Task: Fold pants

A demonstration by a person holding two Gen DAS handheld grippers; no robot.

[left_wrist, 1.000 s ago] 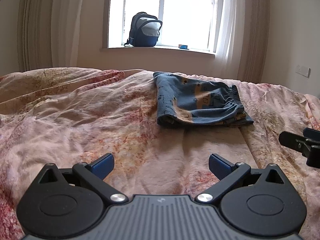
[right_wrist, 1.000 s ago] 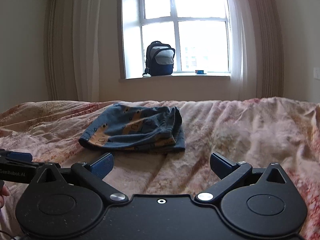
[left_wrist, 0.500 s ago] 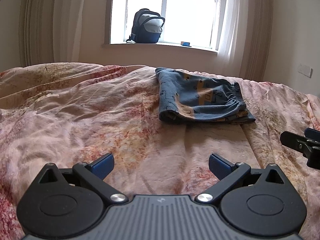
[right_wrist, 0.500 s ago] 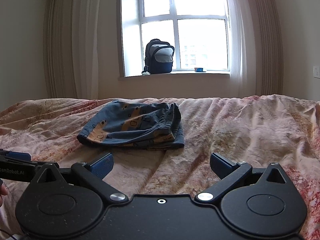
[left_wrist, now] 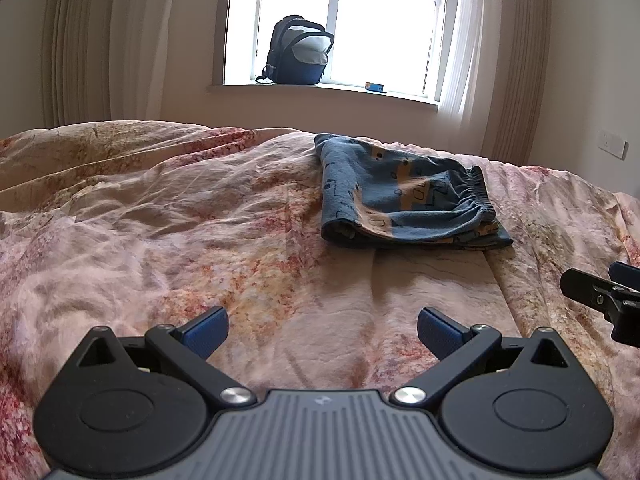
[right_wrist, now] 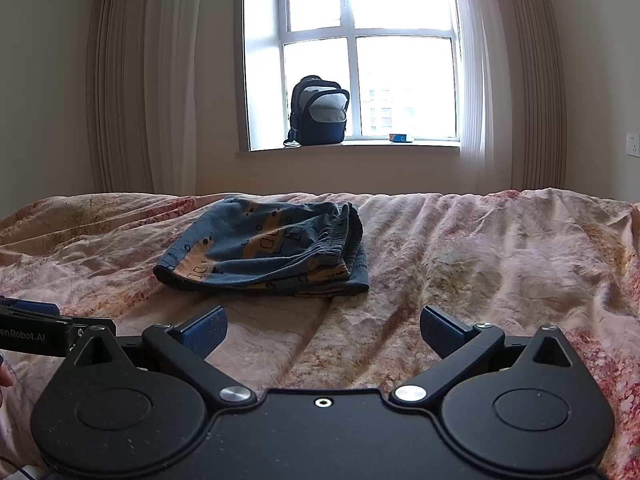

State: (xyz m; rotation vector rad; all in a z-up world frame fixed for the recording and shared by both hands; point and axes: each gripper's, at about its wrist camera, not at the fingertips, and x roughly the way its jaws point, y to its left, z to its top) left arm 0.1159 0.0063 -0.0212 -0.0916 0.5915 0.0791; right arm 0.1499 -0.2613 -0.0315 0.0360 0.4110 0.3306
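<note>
The blue patterned pants (left_wrist: pixel 404 196) lie folded into a compact stack on the bed, elastic waistband to the right. They also show in the right wrist view (right_wrist: pixel 268 252), ahead and left of centre. My left gripper (left_wrist: pixel 322 326) is open and empty, held above the bedspread well short of the pants. My right gripper (right_wrist: pixel 323 326) is open and empty, also short of the pants. Part of the right gripper (left_wrist: pixel 600 296) shows at the right edge of the left wrist view. Part of the left gripper (right_wrist: pixel 36 330) shows at the left edge of the right wrist view.
The bed is covered by a wrinkled pink floral bedspread (left_wrist: pixel 160 240). A dark backpack (left_wrist: pixel 298 52) and a small blue box (left_wrist: pixel 375 87) sit on the windowsill behind the bed. Curtains hang on both sides of the window.
Both grippers have drawn back and risen slightly, so the pants look a little farther away. The pants have not moved. Both grippers stay open.
</note>
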